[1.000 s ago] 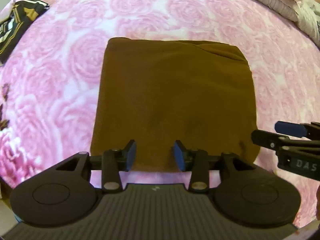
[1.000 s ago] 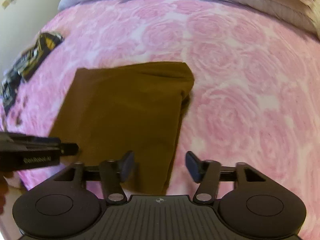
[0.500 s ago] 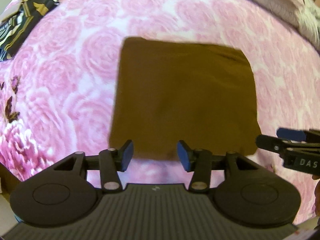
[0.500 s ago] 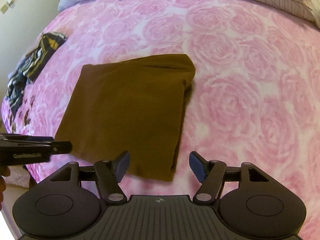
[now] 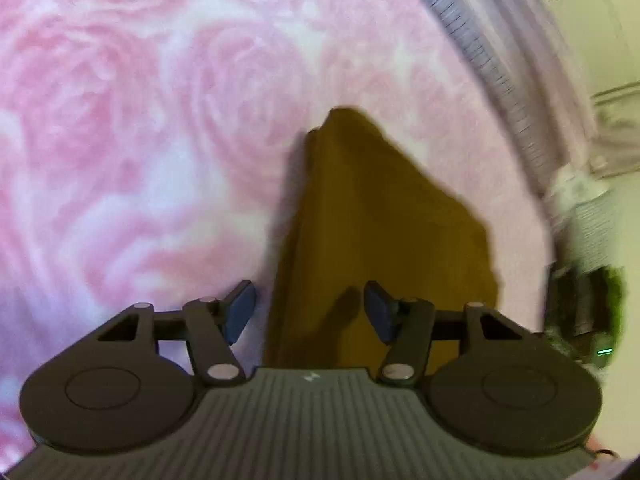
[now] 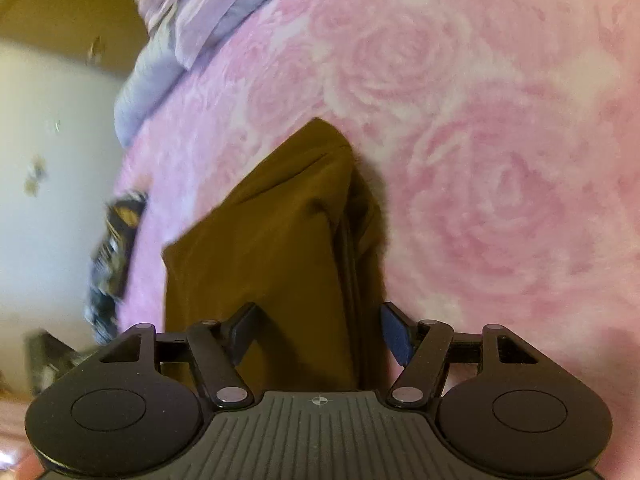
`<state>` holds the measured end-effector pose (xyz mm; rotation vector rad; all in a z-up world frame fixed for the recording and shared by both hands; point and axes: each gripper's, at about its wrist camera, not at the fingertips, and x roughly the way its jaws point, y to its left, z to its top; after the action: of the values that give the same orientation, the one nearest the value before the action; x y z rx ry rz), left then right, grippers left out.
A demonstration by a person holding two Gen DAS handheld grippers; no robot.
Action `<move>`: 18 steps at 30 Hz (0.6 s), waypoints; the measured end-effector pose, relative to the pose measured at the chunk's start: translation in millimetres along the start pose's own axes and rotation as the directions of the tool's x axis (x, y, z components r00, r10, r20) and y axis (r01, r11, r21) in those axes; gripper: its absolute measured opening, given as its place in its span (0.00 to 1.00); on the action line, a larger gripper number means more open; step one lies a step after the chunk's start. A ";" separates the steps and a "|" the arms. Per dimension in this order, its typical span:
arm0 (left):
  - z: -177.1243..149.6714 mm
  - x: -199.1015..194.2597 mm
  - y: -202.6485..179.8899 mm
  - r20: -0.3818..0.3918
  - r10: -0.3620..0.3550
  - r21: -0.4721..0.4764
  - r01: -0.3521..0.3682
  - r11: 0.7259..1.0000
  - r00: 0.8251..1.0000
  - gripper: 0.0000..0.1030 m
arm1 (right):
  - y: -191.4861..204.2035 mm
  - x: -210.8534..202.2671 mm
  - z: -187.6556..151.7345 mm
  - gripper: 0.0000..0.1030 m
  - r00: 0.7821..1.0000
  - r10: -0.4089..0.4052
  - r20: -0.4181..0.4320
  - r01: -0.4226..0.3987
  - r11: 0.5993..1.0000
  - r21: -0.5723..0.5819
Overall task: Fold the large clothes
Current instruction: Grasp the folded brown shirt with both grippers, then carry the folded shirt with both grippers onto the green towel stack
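While your left gripper (image 5: 310, 312) is opening over the brown folded garment (image 5: 372, 220) edge, your right gripper (image 6: 320, 334) gapes wide astride it, only right view catches the dark striped cloth (image 6: 114, 256) at 9 o'clock.

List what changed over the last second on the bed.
Both tongs dropped toward the folded brown garment, swinging to opposite side edges: left tongs, opening, straddle its left edge; right tongs straddle its layered right edge. Nothing gripped. The garment stayed folded on the pink rose bedspread.
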<state>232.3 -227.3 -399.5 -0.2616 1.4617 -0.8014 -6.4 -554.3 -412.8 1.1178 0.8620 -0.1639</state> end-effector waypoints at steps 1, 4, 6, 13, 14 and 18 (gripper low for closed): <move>3.3 1.8 3.9 0.003 -0.036 -0.013 0.036 0.999 0.999 0.52 | -5.6 1.4 2.7 0.61 0.999 0.033 0.009 -0.033 0.999 0.015; 13.8 12.1 13.7 0.010 -0.121 -0.044 0.121 0.992 0.993 0.41 | -18.1 8.3 13.4 0.61 0.994 0.109 0.027 -0.111 0.991 0.074; 19.4 19.9 15.2 0.012 -0.155 -0.048 0.155 0.987 0.988 0.36 | -21.2 13.9 20.8 0.60 0.991 0.130 0.040 -0.134 0.987 0.093; 27.6 19.3 -10.3 0.010 -0.139 0.109 0.138 0.984 0.990 0.08 | 1.3 15.7 19.1 0.21 0.993 0.082 0.084 -0.084 0.996 0.010; 26.7 13.3 -17.5 0.015 -0.149 0.128 0.146 0.981 0.989 0.08 | 6.7 10.5 15.2 0.21 0.993 0.067 0.101 -0.067 0.998 -0.004; 18.8 -16.2 -62.8 0.014 -0.161 0.211 0.154 0.965 0.987 0.08 | 24.5 -35.6 -5.7 0.20 0.978 0.056 0.201 -0.058 0.998 0.005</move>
<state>231.2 -268.2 -345.8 -0.2313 1.3270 -1.0681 -20.7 -548.6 -372.1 1.1138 0.6496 -0.2299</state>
